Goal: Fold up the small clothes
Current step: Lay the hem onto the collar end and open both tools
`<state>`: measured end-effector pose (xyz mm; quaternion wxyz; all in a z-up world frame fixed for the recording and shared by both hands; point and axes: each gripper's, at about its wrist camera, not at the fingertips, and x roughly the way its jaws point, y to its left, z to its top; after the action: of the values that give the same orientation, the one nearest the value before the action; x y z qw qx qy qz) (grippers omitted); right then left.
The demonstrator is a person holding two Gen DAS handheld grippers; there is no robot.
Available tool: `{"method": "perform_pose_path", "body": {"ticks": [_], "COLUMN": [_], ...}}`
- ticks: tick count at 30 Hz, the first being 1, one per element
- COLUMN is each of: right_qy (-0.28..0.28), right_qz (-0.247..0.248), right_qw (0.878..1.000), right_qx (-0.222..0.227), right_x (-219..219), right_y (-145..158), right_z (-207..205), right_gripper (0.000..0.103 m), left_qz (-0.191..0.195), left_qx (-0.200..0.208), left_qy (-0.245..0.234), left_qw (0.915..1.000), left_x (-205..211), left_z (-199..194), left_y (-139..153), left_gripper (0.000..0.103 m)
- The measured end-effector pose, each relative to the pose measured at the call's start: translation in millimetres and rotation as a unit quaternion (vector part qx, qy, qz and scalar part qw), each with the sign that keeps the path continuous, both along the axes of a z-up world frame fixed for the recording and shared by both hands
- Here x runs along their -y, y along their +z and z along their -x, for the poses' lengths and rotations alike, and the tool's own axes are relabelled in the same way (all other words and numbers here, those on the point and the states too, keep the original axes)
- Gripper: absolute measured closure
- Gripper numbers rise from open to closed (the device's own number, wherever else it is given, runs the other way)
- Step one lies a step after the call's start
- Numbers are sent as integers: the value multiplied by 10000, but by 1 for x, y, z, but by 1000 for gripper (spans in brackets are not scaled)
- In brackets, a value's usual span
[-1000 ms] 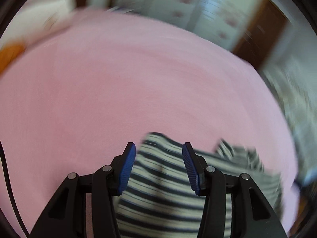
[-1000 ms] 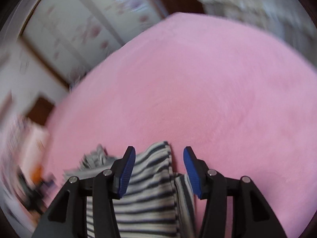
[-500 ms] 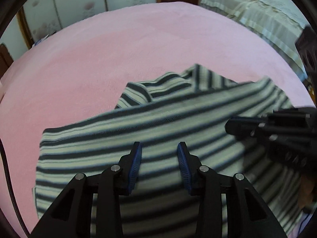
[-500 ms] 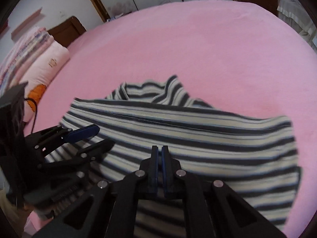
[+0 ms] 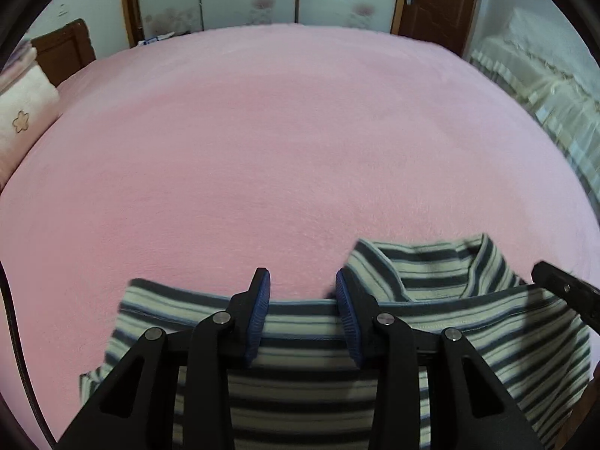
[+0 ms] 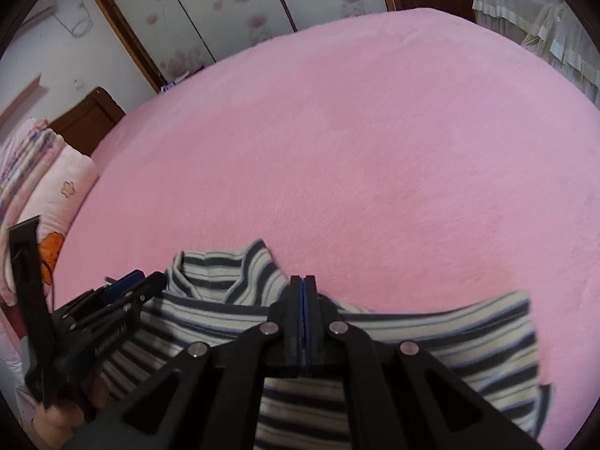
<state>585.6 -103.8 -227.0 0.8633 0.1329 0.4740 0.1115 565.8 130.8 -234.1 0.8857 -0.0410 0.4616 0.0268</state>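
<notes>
One pink bed (image 5: 292, 142) fills the room, one striped top (image 5: 450, 341) lying at its near edge (collar away from me). Two grippers hover over it: the left gripper (image 5: 303, 296) part open, gripping nothing; the right gripper (image 6: 303, 292) pressed closed, nothing visibly pinched.

Dark-and-cream striped garment (image 5: 487, 322) on pink blanket (image 5: 281, 150); blue-padded black grippers.

- My work surface is a bed under a pink fleece blanket (image 5: 285, 142).
- A striped top (image 5: 468, 322) lies at its near edge.
- A pale pink pillow (image 6: 63, 191) rests at its left end.
</notes>
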Motion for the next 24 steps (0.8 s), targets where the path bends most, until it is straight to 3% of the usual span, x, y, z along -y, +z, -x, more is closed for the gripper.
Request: {"method": "perform_pose_path", "body": {"ticks": [5,10,13,14,16,19,24], "right_qy": [237,495,686,715,791,725,199], "right_qz": [-188,70,174,279,527,826,1314], "right_qw": [9995,9987,9972,9965,9944,9934,9911], "right_qx": [15,81,248,317,456,340,34], "right_x": [4,-13,-35,-45,-59,-65,-15], "right_y": [21,42,50,50,43,24,-8], "right_z": [37,111,162,173,203,224,251], "right_gripper": [103,102,102,102,102,102,102], "left_qz": [-65,-296,-194,-192,-198,-104,-45], "left_qx": [177,106,337,412,453,220,-139], "left_qy": [-77,-141,1,91,266,665,949], "left_qw": [9998,9994,9992,9989,9984,9975,9954], "left_x": [-11,-29,-40,-35,-36,-47,-65], "left_z": [54,139,189,198,216,239,254], "left_y": [25,46,51,46,35,11,-24], "left_gripper": [67,67,58,52,52,52,52]}}
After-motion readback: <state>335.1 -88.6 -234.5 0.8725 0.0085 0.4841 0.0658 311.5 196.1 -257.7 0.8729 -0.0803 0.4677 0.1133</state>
